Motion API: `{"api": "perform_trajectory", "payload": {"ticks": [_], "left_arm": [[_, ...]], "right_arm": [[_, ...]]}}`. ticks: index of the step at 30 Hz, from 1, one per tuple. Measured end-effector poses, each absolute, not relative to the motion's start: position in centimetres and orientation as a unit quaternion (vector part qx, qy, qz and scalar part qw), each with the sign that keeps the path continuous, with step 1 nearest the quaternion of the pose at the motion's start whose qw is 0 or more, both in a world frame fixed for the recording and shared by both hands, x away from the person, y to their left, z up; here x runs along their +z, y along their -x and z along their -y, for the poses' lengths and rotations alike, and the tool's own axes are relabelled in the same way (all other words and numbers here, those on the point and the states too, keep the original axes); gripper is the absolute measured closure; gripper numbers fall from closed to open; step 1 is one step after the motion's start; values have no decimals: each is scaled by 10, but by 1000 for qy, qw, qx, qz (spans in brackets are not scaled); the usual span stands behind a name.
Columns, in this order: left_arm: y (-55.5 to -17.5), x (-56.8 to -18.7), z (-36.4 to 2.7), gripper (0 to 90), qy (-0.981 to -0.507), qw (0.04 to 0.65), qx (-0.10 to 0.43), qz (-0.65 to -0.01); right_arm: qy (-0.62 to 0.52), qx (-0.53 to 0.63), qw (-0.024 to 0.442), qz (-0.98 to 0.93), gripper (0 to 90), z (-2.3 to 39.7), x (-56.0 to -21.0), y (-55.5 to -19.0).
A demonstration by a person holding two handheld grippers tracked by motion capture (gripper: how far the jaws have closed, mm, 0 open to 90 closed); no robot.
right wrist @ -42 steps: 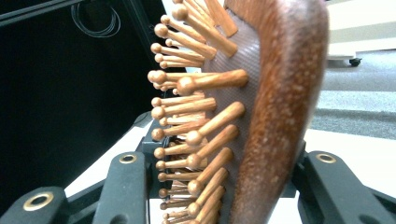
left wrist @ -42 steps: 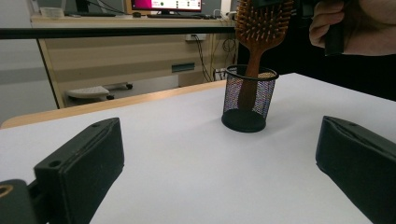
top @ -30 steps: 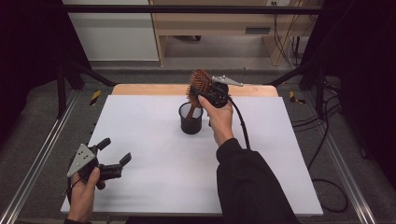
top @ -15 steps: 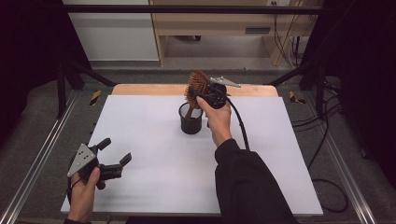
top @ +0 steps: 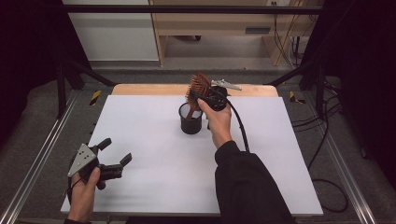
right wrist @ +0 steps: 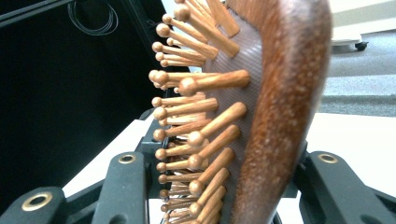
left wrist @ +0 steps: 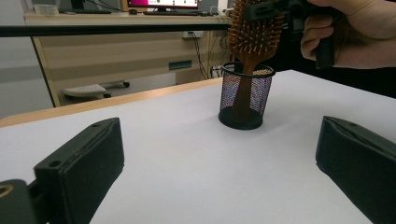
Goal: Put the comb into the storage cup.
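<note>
The right gripper (top: 200, 94) clamps the head of a wooden paddle hairbrush (top: 199, 86), its 2 jaws set about halfway apart, 1 against the bristle side and 1 against the smooth back. In the right gripper view the brush (right wrist: 275, 107) stands between the jaws, round-tipped wooden pins pointing left and the speckled back facing right. The brush is upright, handle down inside a black mesh pen cup (top: 190, 119) near the far middle of the white table (top: 154, 140). In the left gripper view the handle (left wrist: 243, 95) shows through the mesh of the cup (left wrist: 245, 98) and reaches down toward its base, while the head rises above the rim, with the right hand (left wrist: 345, 35) above and to the right of it.

The left gripper (top: 113, 161) is released: its 2 jaws stand wide apart, holding nothing and touching nothing, low over the near left corner of the table, well apart from the cup.
</note>
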State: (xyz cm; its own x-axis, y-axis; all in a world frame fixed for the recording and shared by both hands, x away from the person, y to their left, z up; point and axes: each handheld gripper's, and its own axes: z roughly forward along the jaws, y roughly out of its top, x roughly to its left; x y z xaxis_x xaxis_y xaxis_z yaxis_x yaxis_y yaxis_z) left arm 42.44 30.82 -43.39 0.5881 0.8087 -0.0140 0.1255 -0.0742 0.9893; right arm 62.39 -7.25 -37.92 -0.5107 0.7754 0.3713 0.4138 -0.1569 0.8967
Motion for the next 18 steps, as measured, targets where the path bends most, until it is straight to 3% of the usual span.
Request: {"api": "perform_trajectory", "payload": {"ticks": [18], "left_arm": [[-425,-434,-307,12,-675,583,291,-347]], "right_arm": [[-477,602,144,-624,506,76,-382,-624]]}}
